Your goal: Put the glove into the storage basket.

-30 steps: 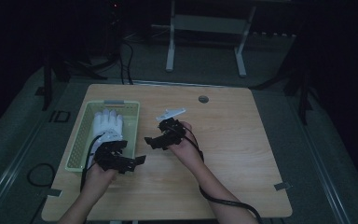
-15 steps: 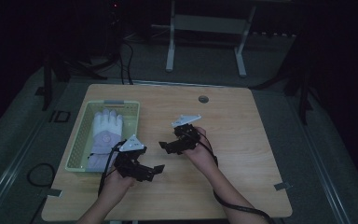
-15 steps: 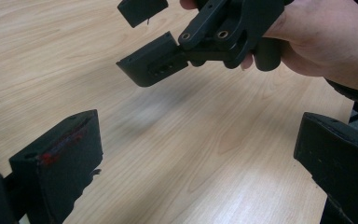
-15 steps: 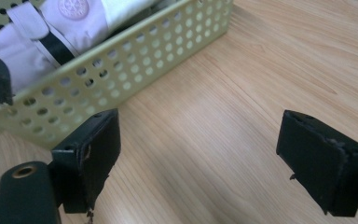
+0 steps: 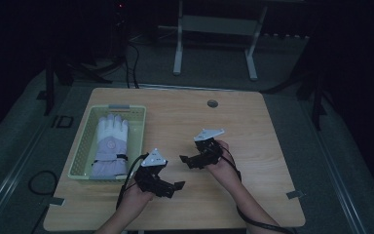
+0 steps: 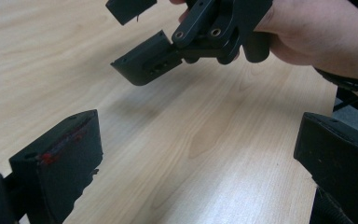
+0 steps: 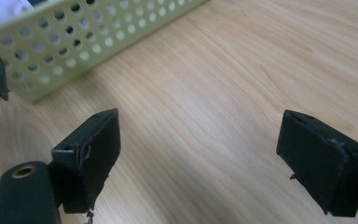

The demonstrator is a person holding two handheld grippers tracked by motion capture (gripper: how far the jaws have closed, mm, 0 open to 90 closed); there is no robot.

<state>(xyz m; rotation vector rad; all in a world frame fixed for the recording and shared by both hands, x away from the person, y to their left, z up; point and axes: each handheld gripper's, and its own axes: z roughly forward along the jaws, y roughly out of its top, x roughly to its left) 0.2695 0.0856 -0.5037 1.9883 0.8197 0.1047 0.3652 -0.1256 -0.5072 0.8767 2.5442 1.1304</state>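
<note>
A white glove lies flat in a pale green perforated basket at the table's left. My left gripper hovers over the wood right of the basket's near corner, jaws pointing right. In its own view it is open over bare wood. My right gripper is just beyond it, jaws pointing left toward the basket. It is open too, with nothing between its jaws. The left gripper view shows the right gripper ahead, held by a hand. The basket wall stands ahead in the right gripper view.
The wooden table has a small round grommet near its far edge. A cable trails from the right gripper off the near edge. A metal stand rises on the dark floor behind the table.
Both grippers have moved right and toward the near edge, away from the basket. The glove stays in the basket.
</note>
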